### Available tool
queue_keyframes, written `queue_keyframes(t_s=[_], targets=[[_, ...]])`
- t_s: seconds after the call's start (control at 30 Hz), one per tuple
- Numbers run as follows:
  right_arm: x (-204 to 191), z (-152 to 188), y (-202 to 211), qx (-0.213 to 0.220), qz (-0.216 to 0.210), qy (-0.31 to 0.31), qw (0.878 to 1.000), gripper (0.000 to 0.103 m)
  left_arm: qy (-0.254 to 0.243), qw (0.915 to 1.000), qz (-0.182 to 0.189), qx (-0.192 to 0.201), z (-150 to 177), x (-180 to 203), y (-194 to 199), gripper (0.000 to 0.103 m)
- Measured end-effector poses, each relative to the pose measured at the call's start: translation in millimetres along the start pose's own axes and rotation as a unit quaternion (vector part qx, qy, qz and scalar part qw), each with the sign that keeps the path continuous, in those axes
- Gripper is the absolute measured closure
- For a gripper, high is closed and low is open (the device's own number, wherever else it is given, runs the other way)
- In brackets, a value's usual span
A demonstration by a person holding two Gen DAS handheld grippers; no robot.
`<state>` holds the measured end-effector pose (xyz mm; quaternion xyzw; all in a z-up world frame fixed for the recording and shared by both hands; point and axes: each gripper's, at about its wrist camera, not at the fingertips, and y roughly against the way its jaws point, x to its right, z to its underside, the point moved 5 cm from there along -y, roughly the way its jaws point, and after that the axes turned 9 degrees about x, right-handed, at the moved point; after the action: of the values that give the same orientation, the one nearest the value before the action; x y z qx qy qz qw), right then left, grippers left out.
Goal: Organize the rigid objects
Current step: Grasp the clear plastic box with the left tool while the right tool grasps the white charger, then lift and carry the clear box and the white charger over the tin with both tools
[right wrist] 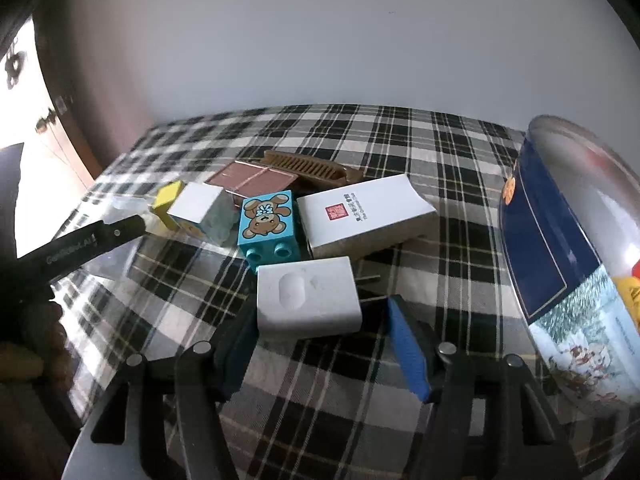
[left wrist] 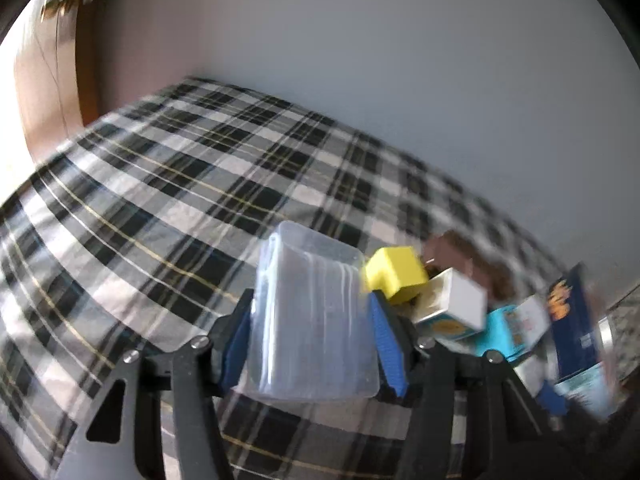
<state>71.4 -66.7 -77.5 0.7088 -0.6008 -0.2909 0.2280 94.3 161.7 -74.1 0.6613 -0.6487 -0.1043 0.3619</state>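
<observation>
Clamped between the blue pads of the left tongs [left wrist: 310, 332] is a clear plastic box [left wrist: 312, 316], held above the plaid-covered counter [left wrist: 160, 200]. Right tongs [right wrist: 320, 344] are spread wide, holding nothing, around a white adapter block [right wrist: 308, 300] lying on the counter. Behind it sit a teal bear brick [right wrist: 268, 224], a white carton [right wrist: 368, 212] and a brown comb [right wrist: 308, 166].

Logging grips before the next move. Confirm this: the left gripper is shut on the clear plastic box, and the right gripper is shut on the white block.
Only the second part is wrong. In the right wrist view the right gripper is open, its jaws spread around the white block, not clamping it. The left gripper does grip the clear plastic box.
</observation>
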Motion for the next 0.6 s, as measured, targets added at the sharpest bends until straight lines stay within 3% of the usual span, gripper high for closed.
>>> queue_keyframes(t_s=[0.13, 0.27, 0.43, 0.6], targets=[[4, -9, 15, 0.03, -0.033, -0.029, 0.999, 0.038, 0.0, 0.9986, 0.03, 0.043, -8, 11, 15, 0.048], [8, -24, 40, 0.093, -0.049, -0.038, 0.994, 0.038, -0.02, 0.9914, 0.072, 0.107, -19, 27, 37, 0.048], [13, -41, 76, 0.19, -0.014, -0.007, 0.982, 0.038, -0.045, 0.9797, 0.114, 0.158, -24, 45, 58, 0.048], [25, -49, 103, 0.256, 0.03, 0.002, 0.966, 0.038, -0.054, 0.9715, 0.139, 0.184, -25, 56, 69, 0.048]])
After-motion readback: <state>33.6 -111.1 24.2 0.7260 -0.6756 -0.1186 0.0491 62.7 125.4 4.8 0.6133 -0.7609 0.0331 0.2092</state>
